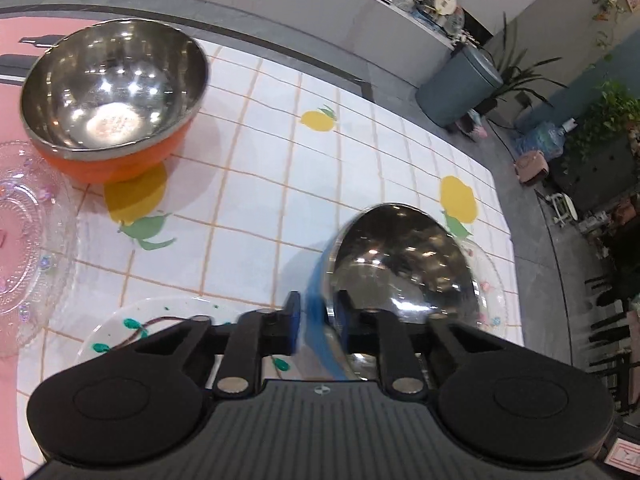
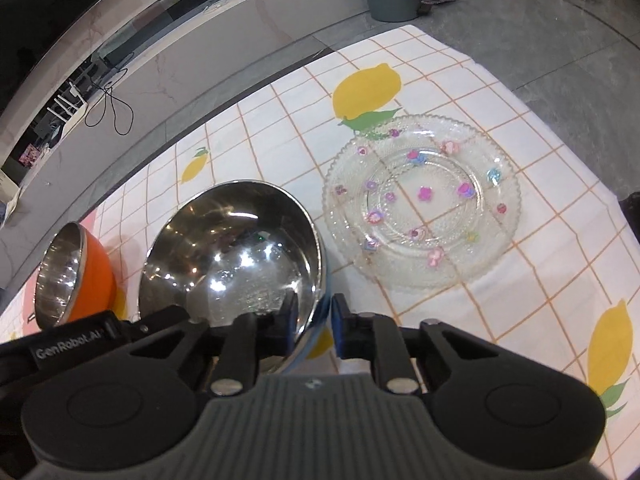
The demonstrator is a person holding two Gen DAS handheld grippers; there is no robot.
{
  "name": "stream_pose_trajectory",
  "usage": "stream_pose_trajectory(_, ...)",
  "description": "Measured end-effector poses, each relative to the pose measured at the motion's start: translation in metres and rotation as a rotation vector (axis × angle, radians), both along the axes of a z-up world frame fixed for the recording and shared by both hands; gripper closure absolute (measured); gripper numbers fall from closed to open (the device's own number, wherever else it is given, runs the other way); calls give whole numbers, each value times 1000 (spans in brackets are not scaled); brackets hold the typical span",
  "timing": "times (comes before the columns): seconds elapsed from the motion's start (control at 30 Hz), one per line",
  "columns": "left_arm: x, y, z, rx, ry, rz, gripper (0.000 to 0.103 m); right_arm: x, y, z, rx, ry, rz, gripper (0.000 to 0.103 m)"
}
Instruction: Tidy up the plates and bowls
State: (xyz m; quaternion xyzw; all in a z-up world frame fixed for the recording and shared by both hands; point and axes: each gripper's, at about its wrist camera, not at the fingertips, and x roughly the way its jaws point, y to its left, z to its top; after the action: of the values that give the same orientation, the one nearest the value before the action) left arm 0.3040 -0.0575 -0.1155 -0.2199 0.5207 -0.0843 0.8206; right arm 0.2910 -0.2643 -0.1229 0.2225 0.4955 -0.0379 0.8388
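A blue bowl with a shiny steel inside is tilted on its side on the lemon-print tablecloth. In the left wrist view my left gripper is shut on the bowl's rim, one pad on the blue outside and one on the steel inside. In the right wrist view my right gripper is shut on another part of the blue bowl's rim. An orange bowl with a steel inside stands at the far left, and appears as the orange bowl beside the blue one.
A clear glass plate with small pink and purple flowers lies right of the blue bowl. Another glass plate lies at the left edge. A white plate with green marks lies under my left gripper. The table's far edge drops to the floor.
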Motion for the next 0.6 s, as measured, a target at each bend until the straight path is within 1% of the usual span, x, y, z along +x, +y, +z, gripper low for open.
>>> stream_pose_trajectory(0.07, 0, -4, 3, 38, 6, -13, 87, 0, 1, 0, -4, 4, 2, 89)
stream_pose_trajectory(0.13, -1, -7, 7, 55, 0, -18, 88, 0, 1, 1, -6, 8, 3, 89)
stream_pose_trajectory(0.27, -9, -6, 20, 59, -27, -26, 88, -6, 2, 8, -18, -15, 12, 90)
stream_pose_trajectory(0.4, -22, -4, 34, 61, -32, -19, 88, -17, 3, 21, -20, -42, 13, 90)
stream_pose_trajectory(0.6, -53, 3, 55, 80, -53, -4, 88, -45, 7, 41, -6, -76, 24, 90)
